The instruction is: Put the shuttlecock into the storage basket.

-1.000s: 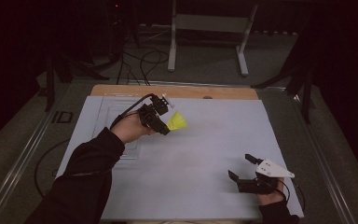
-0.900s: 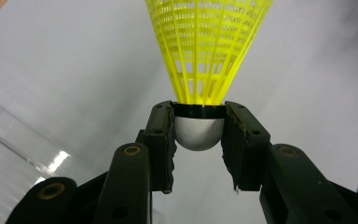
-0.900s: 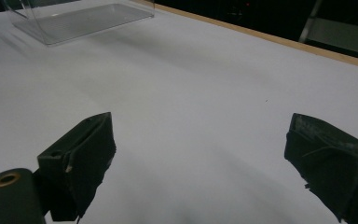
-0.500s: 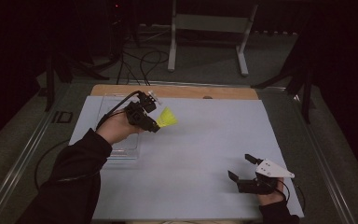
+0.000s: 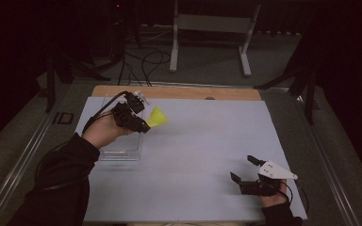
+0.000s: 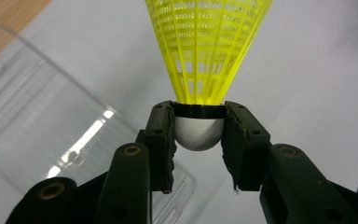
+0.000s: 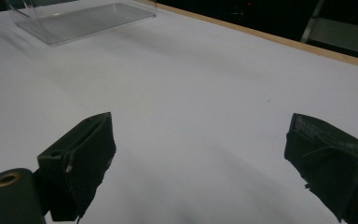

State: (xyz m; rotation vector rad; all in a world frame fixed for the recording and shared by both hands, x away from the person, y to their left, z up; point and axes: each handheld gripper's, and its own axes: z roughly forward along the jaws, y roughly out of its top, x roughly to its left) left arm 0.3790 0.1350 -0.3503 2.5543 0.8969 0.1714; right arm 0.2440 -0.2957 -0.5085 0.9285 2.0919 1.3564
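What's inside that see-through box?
The clear box looks empty where it shows; the left gripper, holding the yellow shuttlecock, and its hand cover part of it.

My left tongs (image 5: pixel 143 126) hold the shuttlecock (image 5: pixel 158 117) above the desk (image 5: pixel 207 141), just right of the clear box (image 5: pixel 120 150) at the far left; my right tongs (image 5: pixel 243 168) rest near right.

Person is wearing black sleeves (image 5: pixel 59 179); black left gripper (image 5: pixel 143 126) is trailing a cable, right gripper (image 5: pixel 242 170) is carrying a grey three-cornered plate.
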